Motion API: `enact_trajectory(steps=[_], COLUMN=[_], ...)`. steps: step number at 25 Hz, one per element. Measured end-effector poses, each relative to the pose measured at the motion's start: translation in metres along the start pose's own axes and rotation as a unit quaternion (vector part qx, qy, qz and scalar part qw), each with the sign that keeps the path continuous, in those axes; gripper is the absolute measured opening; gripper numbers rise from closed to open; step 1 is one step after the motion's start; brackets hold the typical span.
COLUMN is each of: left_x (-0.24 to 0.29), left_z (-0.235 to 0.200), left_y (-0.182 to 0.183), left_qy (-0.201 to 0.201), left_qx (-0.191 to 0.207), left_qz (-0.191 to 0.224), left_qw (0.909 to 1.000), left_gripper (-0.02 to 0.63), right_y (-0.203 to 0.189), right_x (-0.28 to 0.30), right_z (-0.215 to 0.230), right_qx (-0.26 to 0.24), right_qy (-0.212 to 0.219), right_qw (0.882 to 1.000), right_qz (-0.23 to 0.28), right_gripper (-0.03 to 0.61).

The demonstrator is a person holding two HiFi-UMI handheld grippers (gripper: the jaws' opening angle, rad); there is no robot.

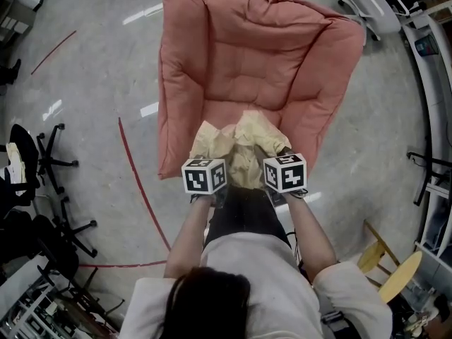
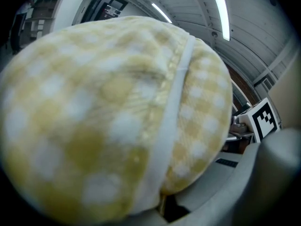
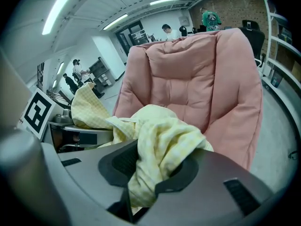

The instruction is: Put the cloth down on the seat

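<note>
A yellow checked cloth [image 1: 239, 147] hangs bunched between my two grippers, just above the front edge of the pink padded seat [image 1: 247, 62]. My left gripper [image 1: 210, 150] grips its left side and is shut on it. In the left gripper view the cloth [image 2: 117, 121] drapes over the jaws and hides nearly everything. My right gripper [image 1: 277, 149] holds the right side. In the right gripper view a fold of cloth [image 3: 155, 145] runs down between the dark pads [image 3: 183, 175], which are shut on it. Behind it the pink seat [image 3: 207, 74] stands open.
Black office chairs [image 1: 42, 161] stand on the floor at left, beside a red line [image 1: 138, 182]. A white chair [image 1: 371, 2] is at the back right, a yellow wooden chair [image 1: 395, 274] at the near right. Shelving [image 1: 434, 69] runs along the right. People [image 3: 169, 31] stand far behind.
</note>
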State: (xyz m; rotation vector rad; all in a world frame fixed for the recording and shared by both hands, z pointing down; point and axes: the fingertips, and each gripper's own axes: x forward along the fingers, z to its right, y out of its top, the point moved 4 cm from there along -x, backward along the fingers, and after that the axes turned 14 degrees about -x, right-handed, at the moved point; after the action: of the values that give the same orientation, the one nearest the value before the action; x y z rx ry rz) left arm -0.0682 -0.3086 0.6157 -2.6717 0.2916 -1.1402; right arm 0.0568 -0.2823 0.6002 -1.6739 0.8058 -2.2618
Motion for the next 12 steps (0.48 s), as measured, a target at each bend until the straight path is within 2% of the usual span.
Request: enact_trajectory(steps=[3, 7, 12], left_x=[0.019, 0.044, 0.073], left_z=[-0.012, -0.030, -0.051], left_y=[0.007, 0.009, 0.011], left_qy=[0.005, 0.001, 0.032], left_qx=[-0.010, -0.050, -0.047], left_qz=[-0.003, -0.005, -0.007], left_qw=[0.9999, 0.9988, 0.9984], left_gripper=[0.049, 0.049, 0.050], right_y=[0.001, -0.003, -0.009], right_x=[0.024, 0.050, 0.084], right_z=[0.012, 0.026, 0.039], right_qx=[0.013, 0.006, 0.008], right_qy=[0.010, 0.008, 0.008], right_qw=[1.000, 0.999, 0.999], right_qz=[-0.019, -0.032, -0.046], right_gripper=[0.112, 0.112, 0.112])
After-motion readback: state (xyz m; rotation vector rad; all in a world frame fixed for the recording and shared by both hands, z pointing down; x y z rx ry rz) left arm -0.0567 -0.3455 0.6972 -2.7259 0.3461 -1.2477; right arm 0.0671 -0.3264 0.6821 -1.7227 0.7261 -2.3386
